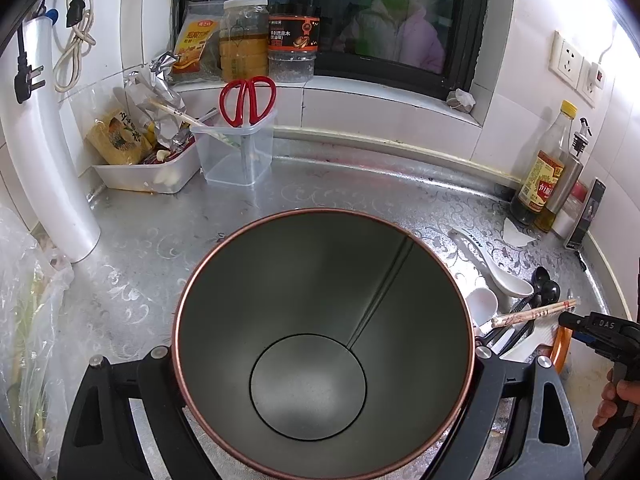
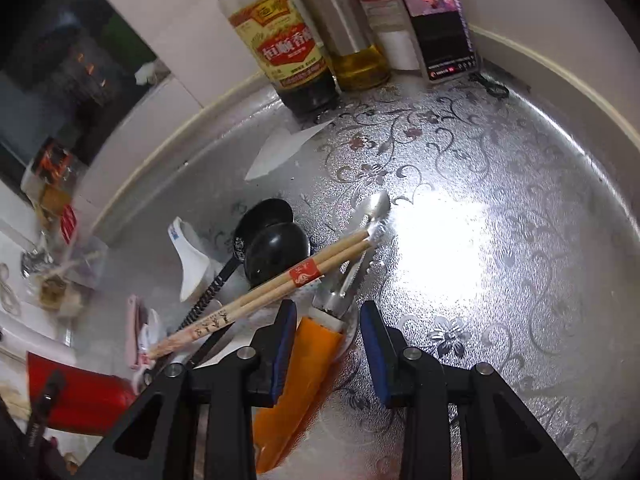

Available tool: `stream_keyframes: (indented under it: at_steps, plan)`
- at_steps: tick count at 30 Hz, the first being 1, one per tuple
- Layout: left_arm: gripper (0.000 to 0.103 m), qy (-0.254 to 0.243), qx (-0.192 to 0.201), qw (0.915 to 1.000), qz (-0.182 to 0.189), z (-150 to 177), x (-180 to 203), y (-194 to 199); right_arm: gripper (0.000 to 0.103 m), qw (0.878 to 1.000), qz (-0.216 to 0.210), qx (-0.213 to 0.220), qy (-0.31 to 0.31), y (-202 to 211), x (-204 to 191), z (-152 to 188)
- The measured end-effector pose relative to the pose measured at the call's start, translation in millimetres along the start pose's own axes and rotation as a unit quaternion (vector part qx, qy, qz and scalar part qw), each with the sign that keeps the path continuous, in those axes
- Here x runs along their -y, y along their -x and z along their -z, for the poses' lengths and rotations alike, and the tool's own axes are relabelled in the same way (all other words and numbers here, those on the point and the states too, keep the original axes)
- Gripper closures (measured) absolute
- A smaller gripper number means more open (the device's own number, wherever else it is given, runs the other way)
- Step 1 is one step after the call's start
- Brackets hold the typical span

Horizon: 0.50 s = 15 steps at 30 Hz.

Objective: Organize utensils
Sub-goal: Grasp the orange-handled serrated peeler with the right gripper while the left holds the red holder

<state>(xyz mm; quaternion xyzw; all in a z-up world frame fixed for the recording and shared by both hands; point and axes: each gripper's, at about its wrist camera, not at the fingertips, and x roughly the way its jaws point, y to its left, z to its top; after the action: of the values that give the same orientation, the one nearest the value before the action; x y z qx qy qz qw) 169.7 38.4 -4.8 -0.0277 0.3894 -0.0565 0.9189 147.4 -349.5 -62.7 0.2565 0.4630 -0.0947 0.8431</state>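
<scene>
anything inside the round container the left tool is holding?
Nothing visible inside the container: bare dark wall, a seam line, and an empty flat bottom. The left tool grips it by the sides. Chopsticks and spoons are on the counter outside. The container's underside is hidden.

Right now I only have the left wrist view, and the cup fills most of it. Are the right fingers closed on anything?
Observer: No. The right gripper is open. The orange-handled tool lies on the counter between its fingers, not gripped.
Operator: Is that tool free to lift?
Observer: Probably not cleanly. The chopsticks lie across its metal head and also rest on the black spoons.
</scene>
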Motion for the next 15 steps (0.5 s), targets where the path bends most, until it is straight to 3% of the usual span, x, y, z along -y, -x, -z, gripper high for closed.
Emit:
stream_keyframes:
  at_steps: [9,15]
  plan:
    - [0.012,0.0,-0.001,1.0,-0.001,0.8,0.2,0.6,0.07,1.0,0.014,0.005,0.02,8.1,6.9,3.4]
    - [0.012,0.0,-0.001,1.0,-0.001,1.6,0.4,0.2,0.07,1.0,0.015,0.003,-0.001,17.0,29.9,9.8]
